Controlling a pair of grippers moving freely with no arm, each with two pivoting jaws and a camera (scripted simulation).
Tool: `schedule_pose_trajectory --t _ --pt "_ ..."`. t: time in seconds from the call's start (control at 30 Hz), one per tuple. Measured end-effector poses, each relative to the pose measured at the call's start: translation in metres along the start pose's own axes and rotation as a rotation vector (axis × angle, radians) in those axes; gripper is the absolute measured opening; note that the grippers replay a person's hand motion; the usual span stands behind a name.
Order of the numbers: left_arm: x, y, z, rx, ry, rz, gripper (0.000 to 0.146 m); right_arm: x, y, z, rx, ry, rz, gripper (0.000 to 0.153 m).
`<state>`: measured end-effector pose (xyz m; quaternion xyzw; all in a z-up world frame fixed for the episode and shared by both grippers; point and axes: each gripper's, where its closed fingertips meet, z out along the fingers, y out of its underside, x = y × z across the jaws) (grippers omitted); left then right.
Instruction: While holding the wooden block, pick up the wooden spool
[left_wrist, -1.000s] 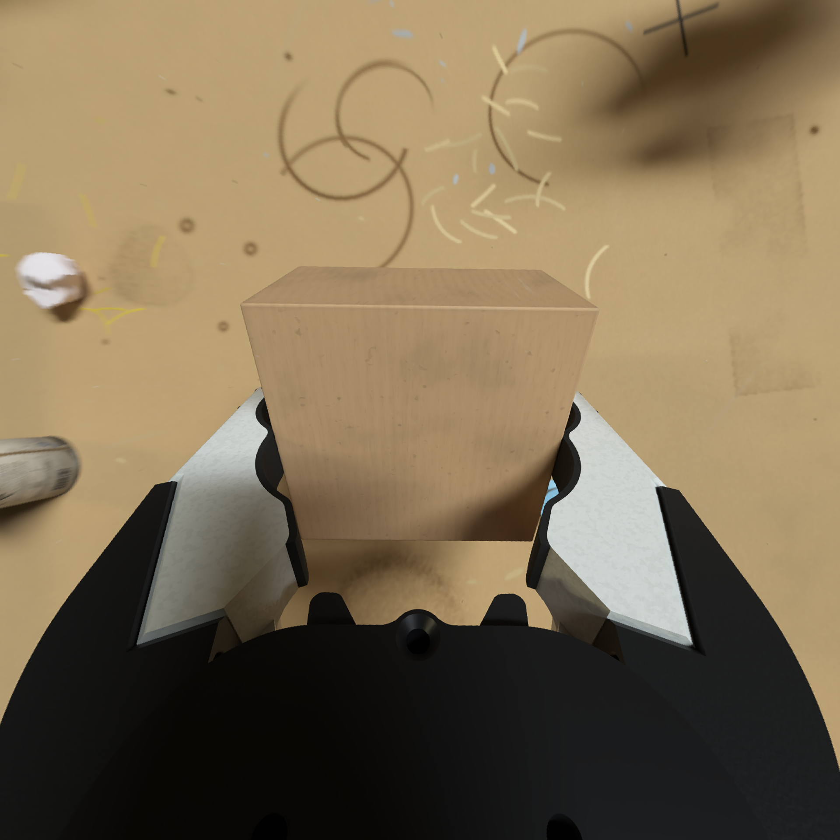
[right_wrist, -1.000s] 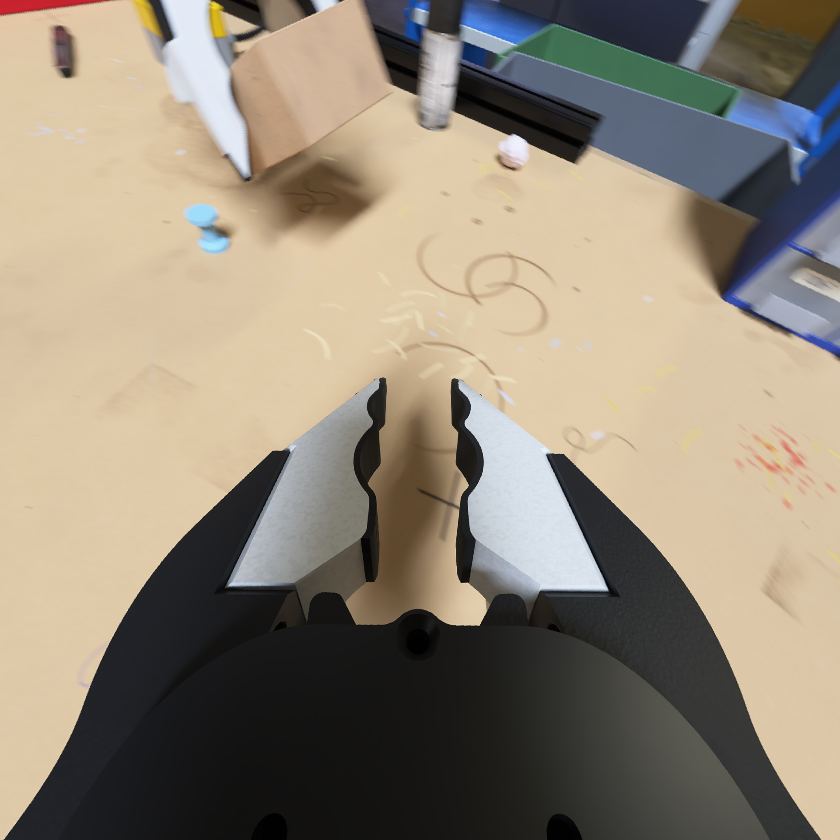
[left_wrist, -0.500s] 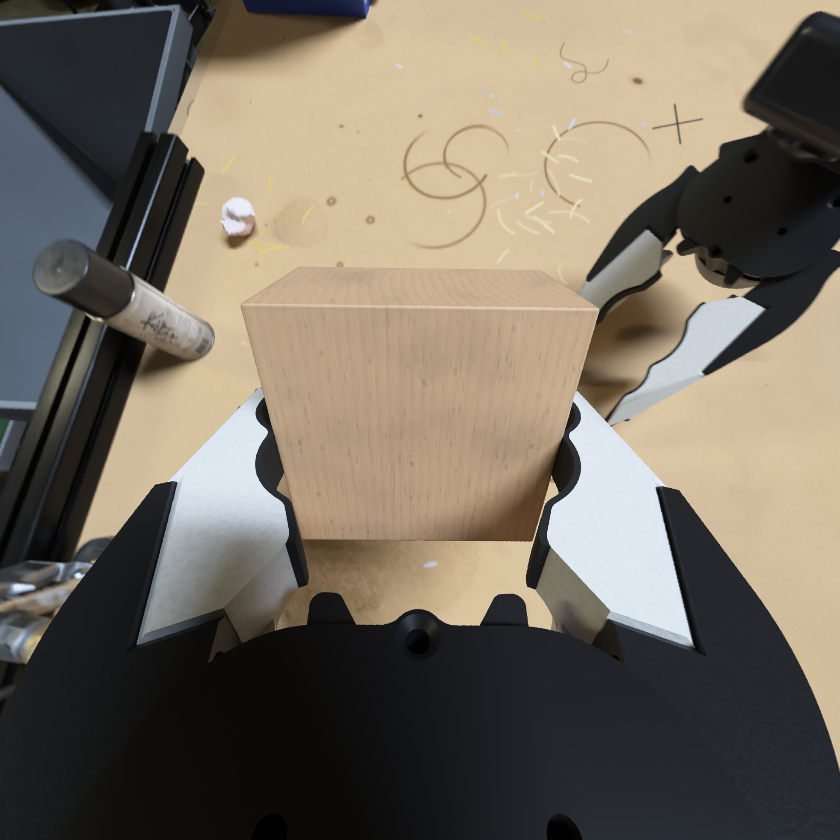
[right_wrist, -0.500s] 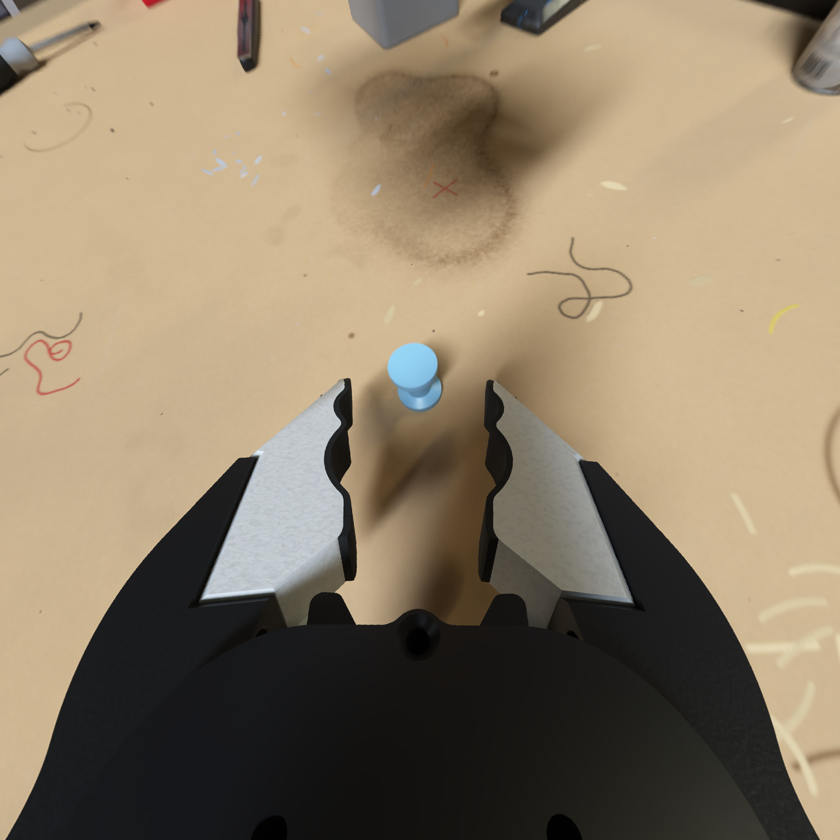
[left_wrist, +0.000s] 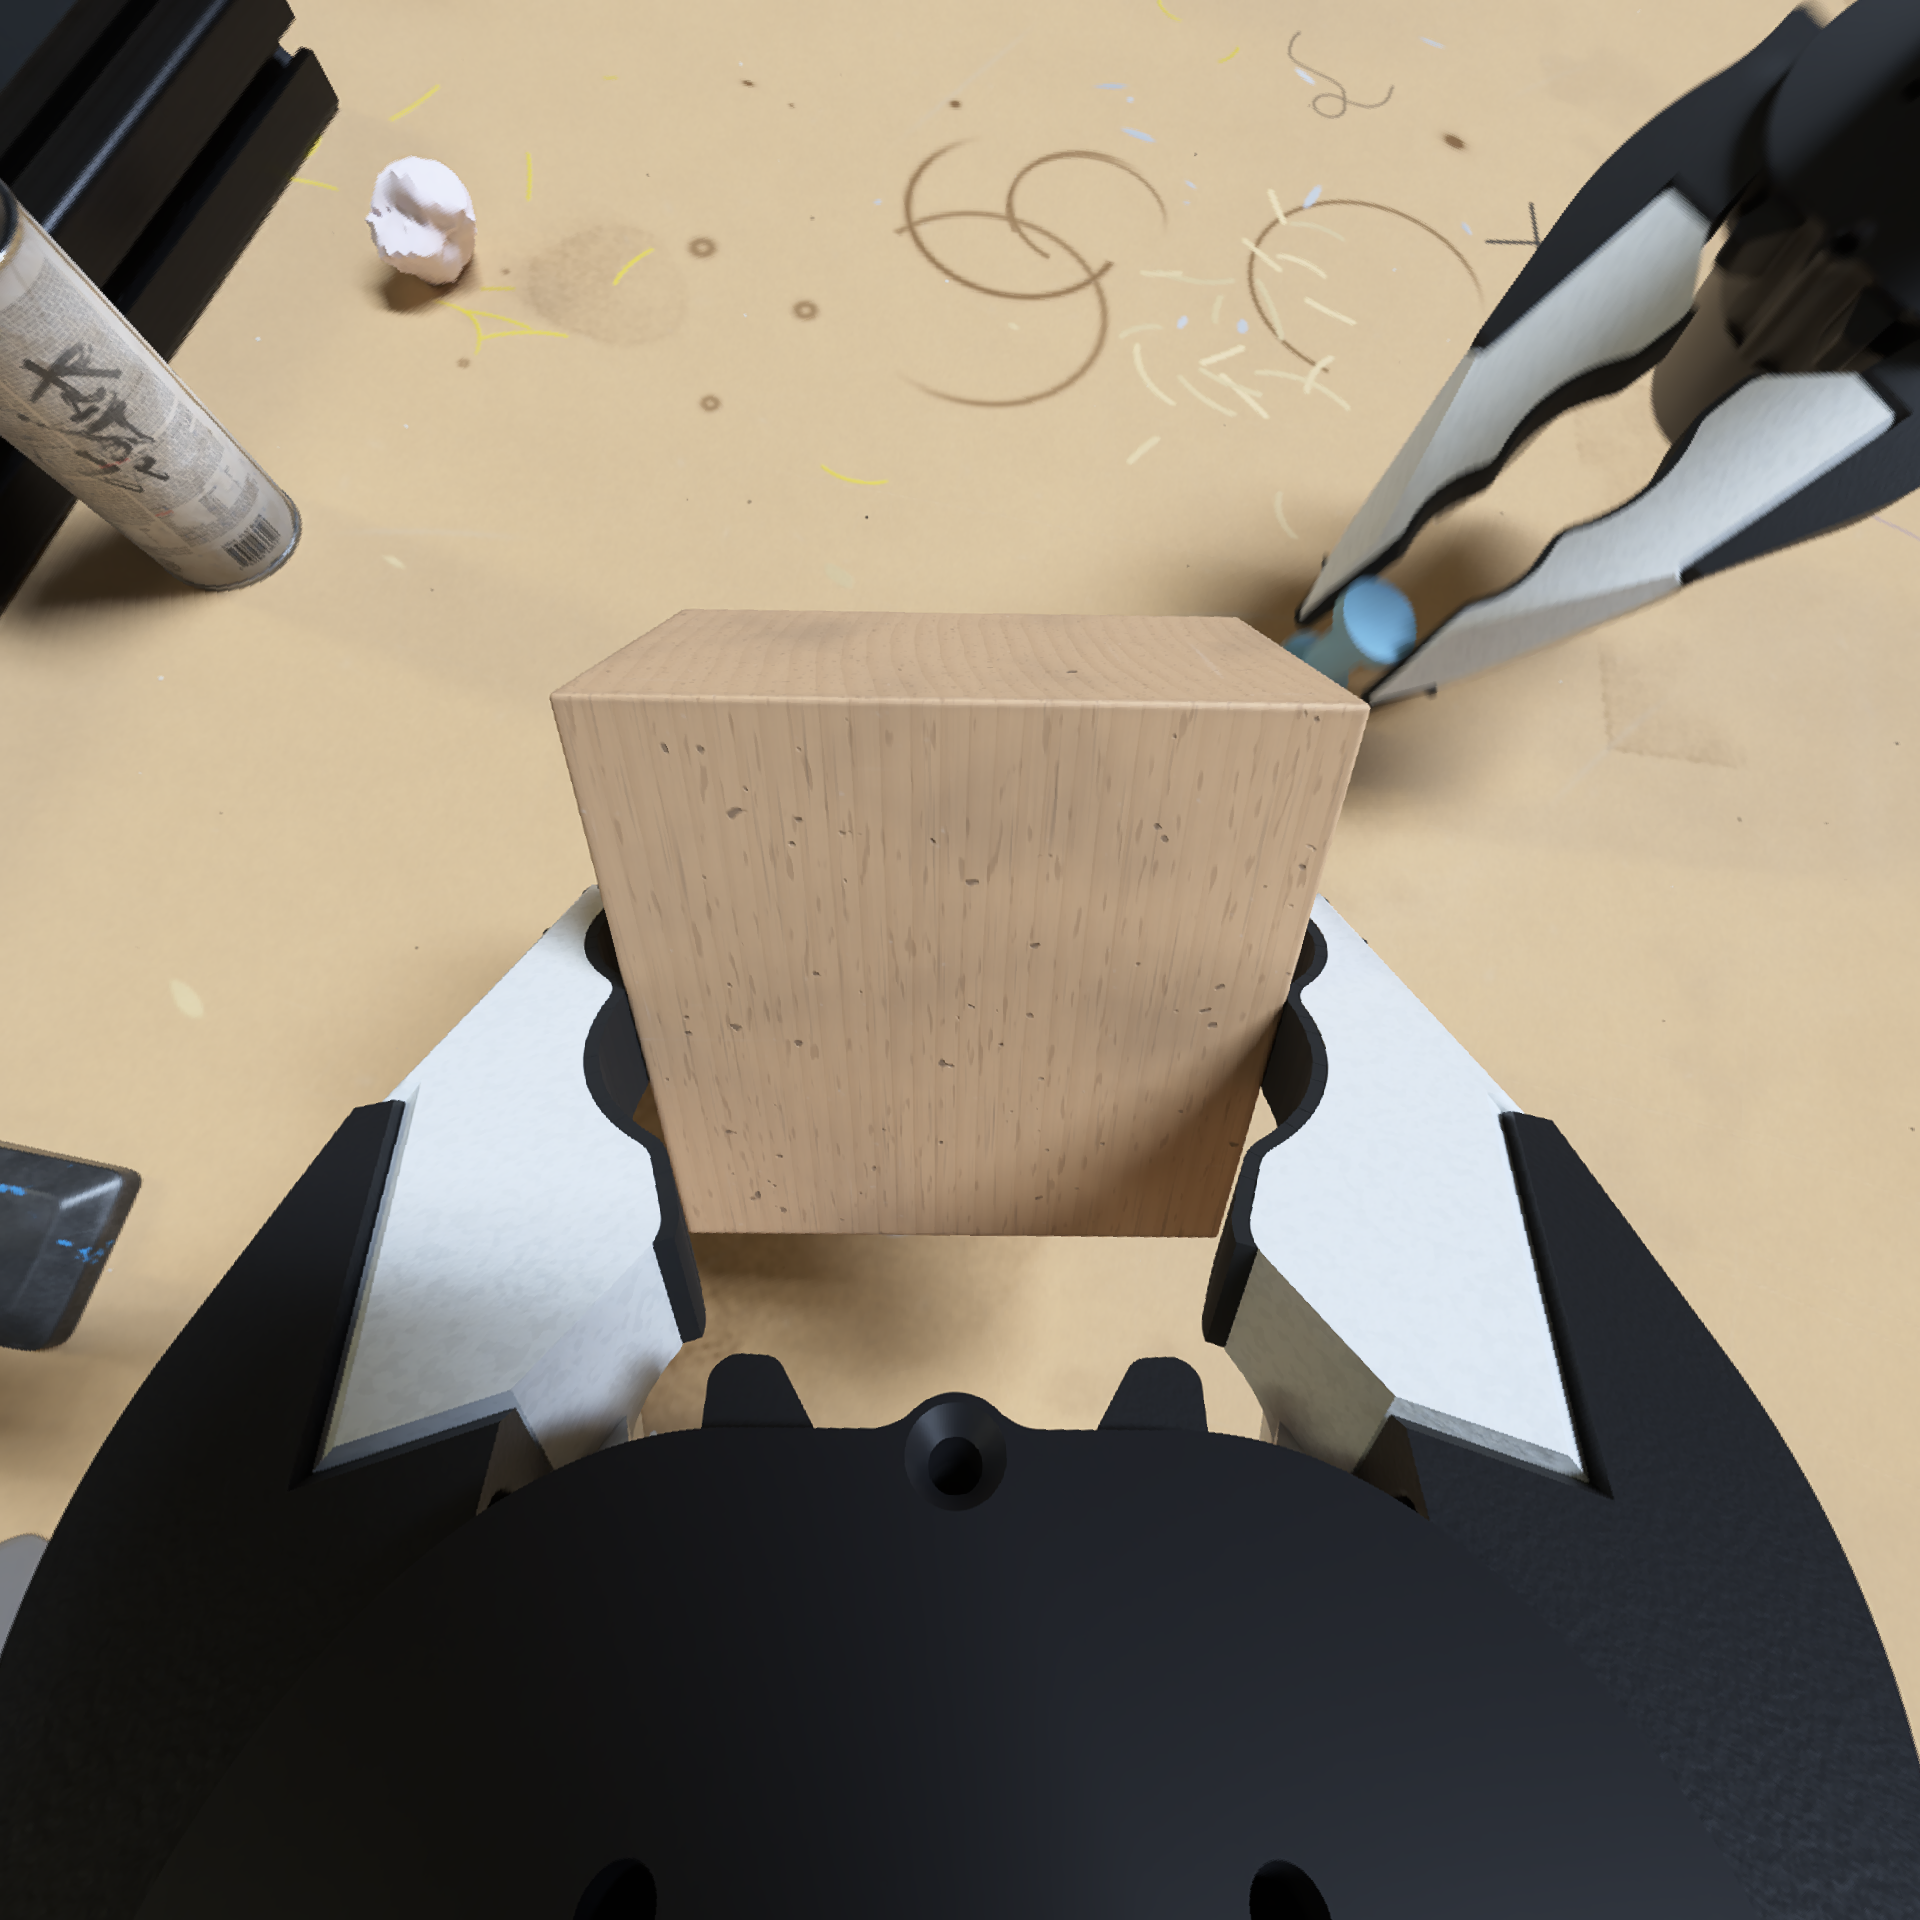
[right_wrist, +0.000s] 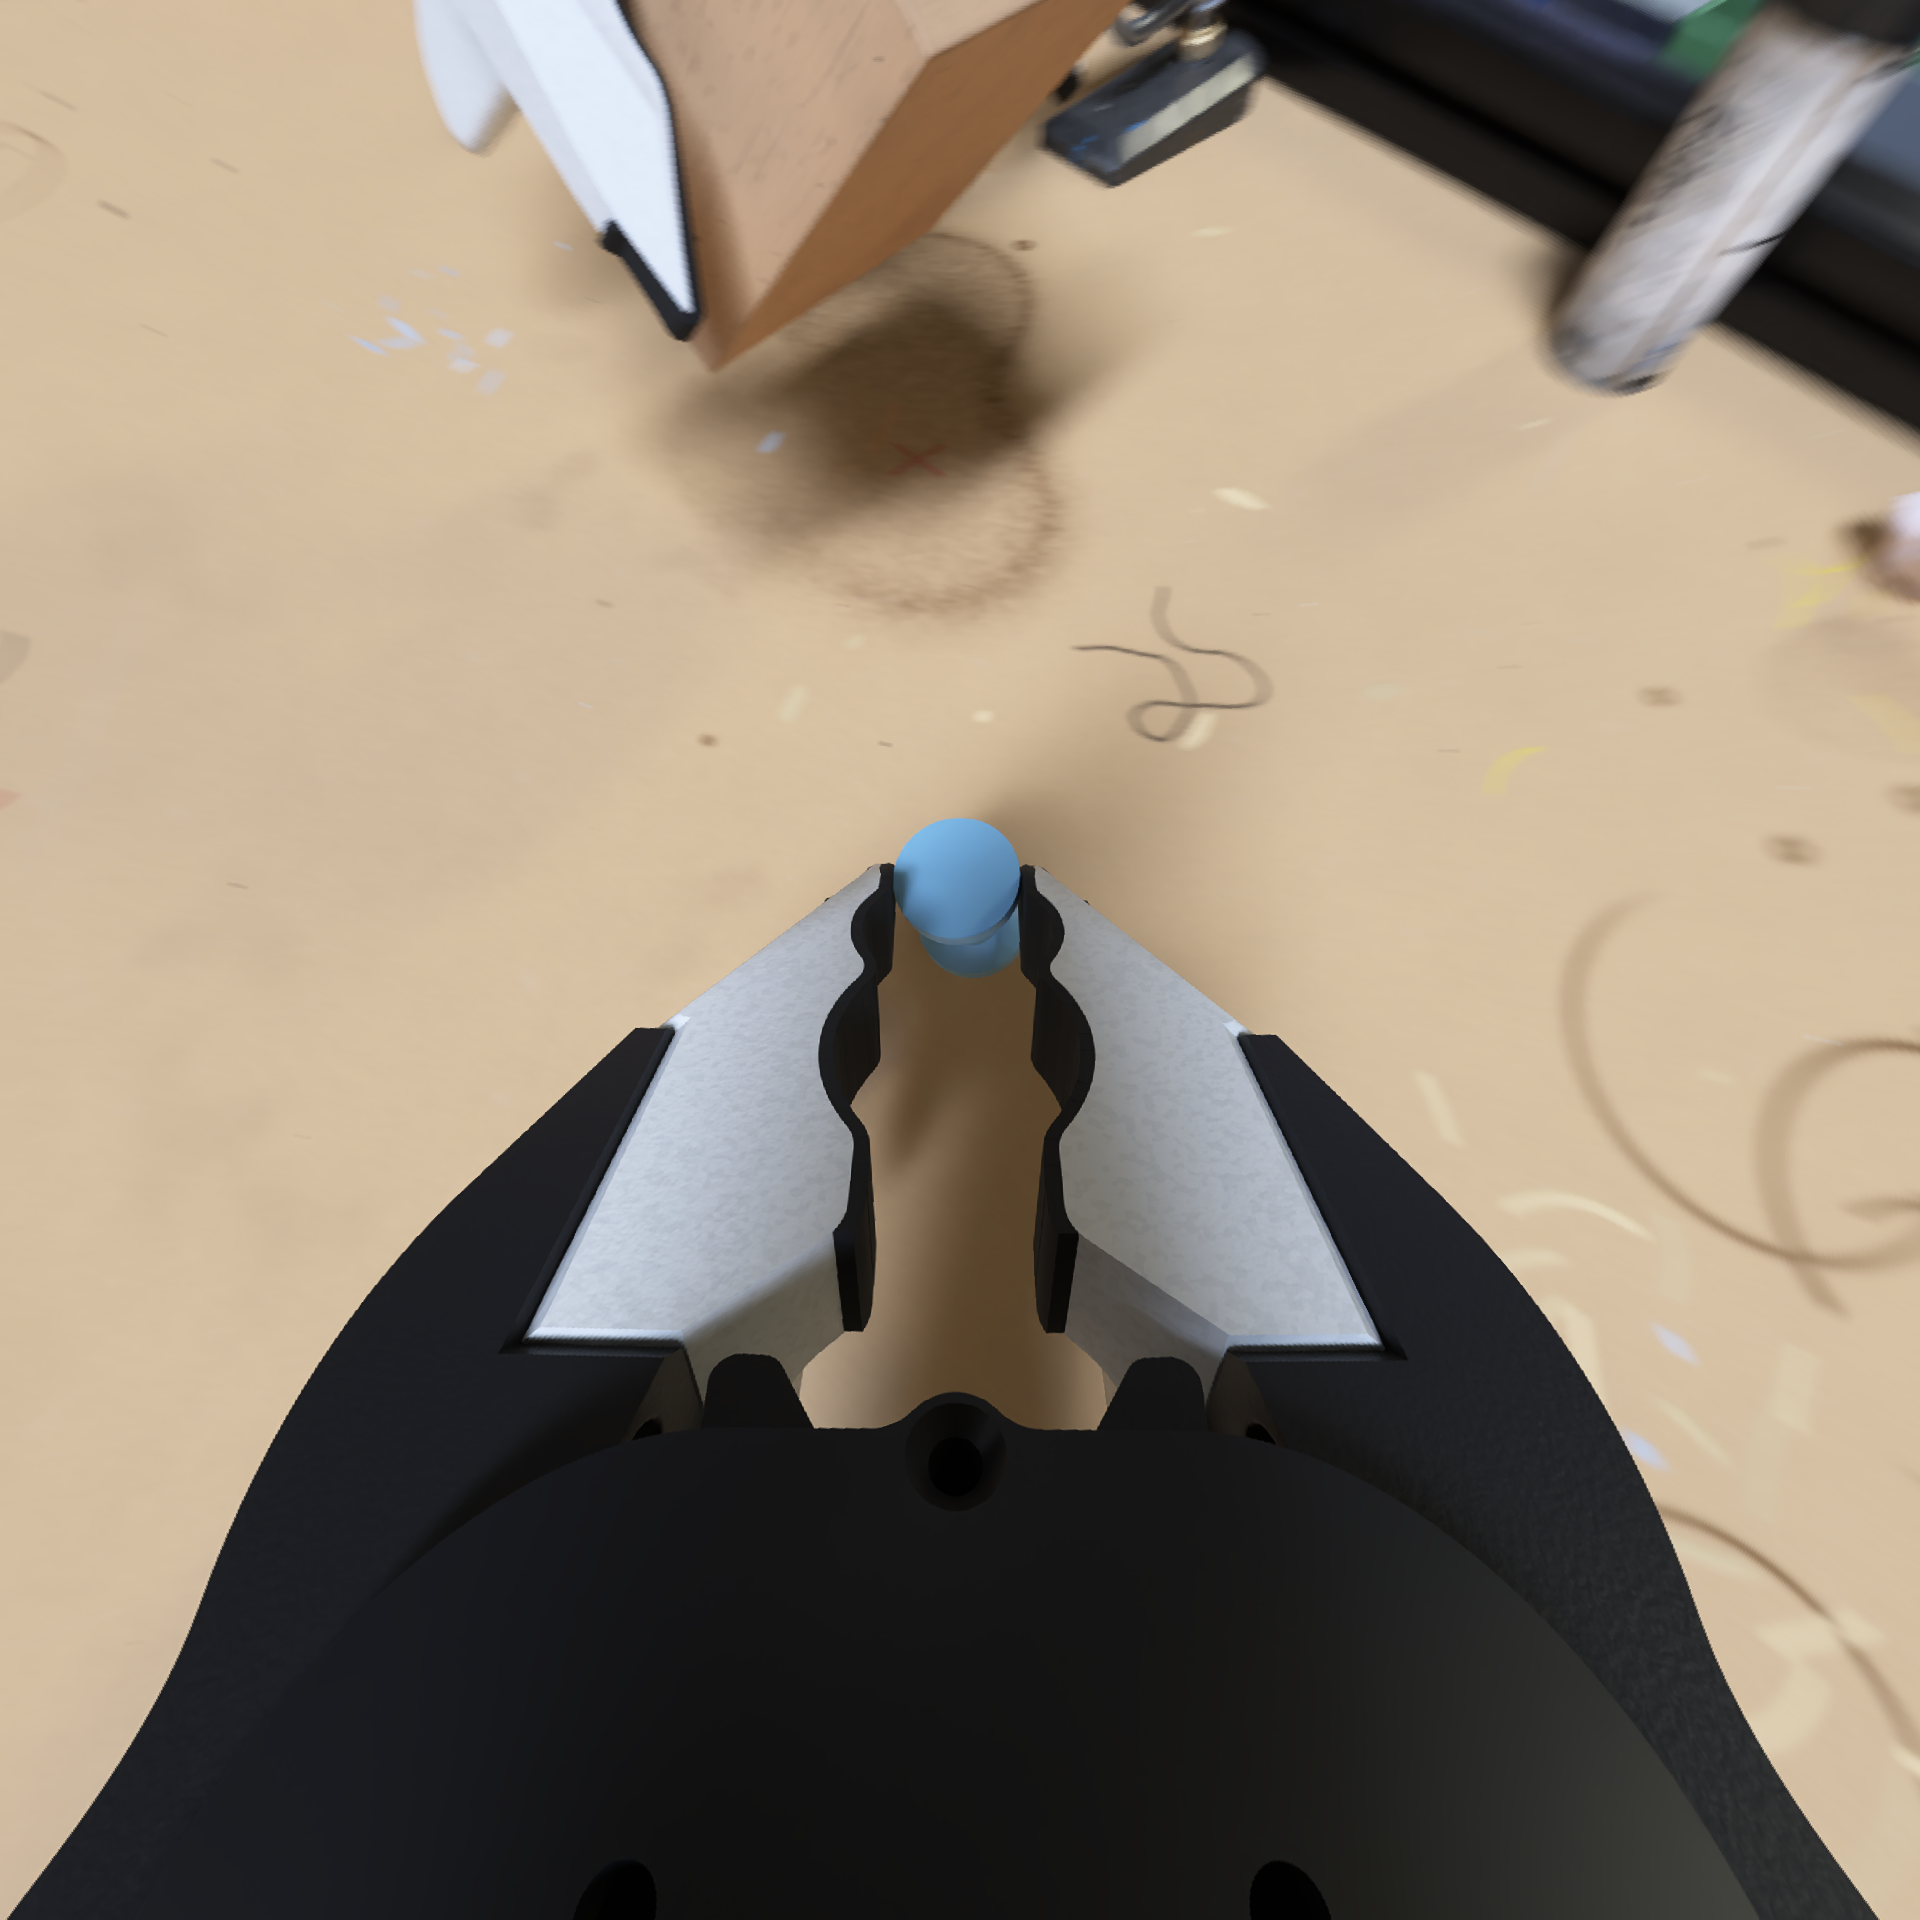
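Note:
My left gripper is shut on the light wooden block and holds it above the tan table. The block and a left finger also show at the top of the right wrist view. The spool is small and light blue. My right gripper is shut on it, the fingertips pressing its upper disc from both sides. In the left wrist view the right gripper points down at the table just right of the block, with the spool between its tips, close to the surface.
A spray can leans by a black rail at the left; it shows blurred in the right wrist view. A crumpled white paper ball lies beyond. A dark flat box sits at the left edge.
My right gripper moved forward around the blue spool and closed from open onto it. My left gripper, still holding the block, came lower and nearer the right gripper.

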<state>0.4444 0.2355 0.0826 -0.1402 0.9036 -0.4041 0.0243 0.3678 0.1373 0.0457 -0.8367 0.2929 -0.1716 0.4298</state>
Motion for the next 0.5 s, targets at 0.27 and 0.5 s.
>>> schedule_pose_trajectory --t 0.27,0.5 --pt "0.043 0.003 0.031 -0.035 0.074 0.084 0.123 0.124 -0.013 -0.072 -0.089 0.393 -0.065 0.023" --pt "0.089 -0.003 0.089 -0.101 0.144 0.18 0.123 0.238 -0.016 -0.042 -0.342 0.478 -0.163 0.023"
